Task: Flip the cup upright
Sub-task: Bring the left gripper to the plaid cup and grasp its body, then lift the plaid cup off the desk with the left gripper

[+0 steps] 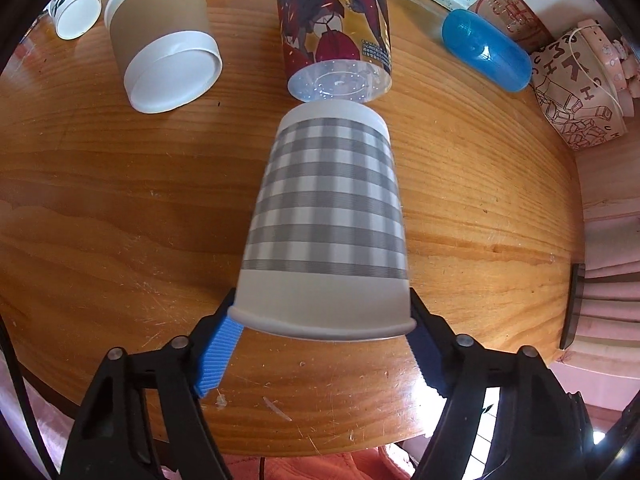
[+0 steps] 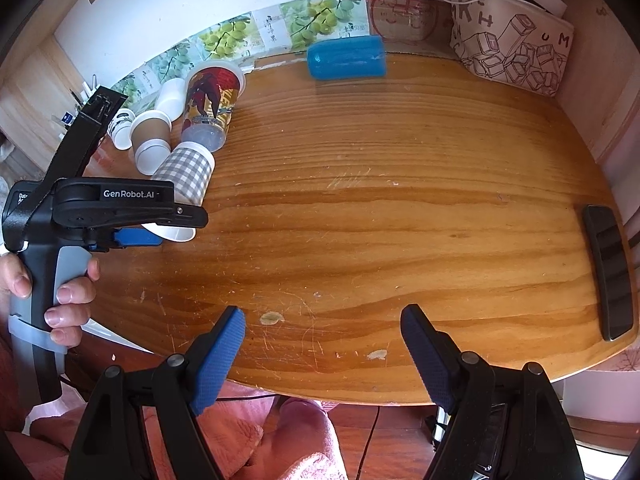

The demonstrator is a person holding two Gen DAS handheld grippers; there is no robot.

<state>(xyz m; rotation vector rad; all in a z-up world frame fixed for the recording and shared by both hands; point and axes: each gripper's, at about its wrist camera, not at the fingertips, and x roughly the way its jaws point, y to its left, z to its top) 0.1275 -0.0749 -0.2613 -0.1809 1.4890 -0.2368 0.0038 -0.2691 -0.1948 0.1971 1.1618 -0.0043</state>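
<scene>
Two jaws of the left gripper [image 1: 322, 322] squeeze the checked paper cup [image 1: 326, 216] near its rim, over the worktop [image 1: 480, 200]. Turn it slowly, mouth up, missing the robot-print cup [image 1: 334, 24]. The right gripper [image 2: 322, 354] is open, holding nothing.

Right gripper [image 2: 322, 344] hovers over the near edge of the wooden table [image 2: 380, 208], fingers spread, nothing between them. At left, the left gripper [image 2: 160, 224], held in a hand [image 2: 60, 296], grips the rim end of the checked cup [image 2: 184, 176], lying on its side. Printed cup [image 2: 208, 104] and brown-sleeved cup [image 2: 150, 140] lie just beyond. Blue case [image 2: 346, 58] by the wall; black phone [image 2: 608, 272] at right edge.
</scene>
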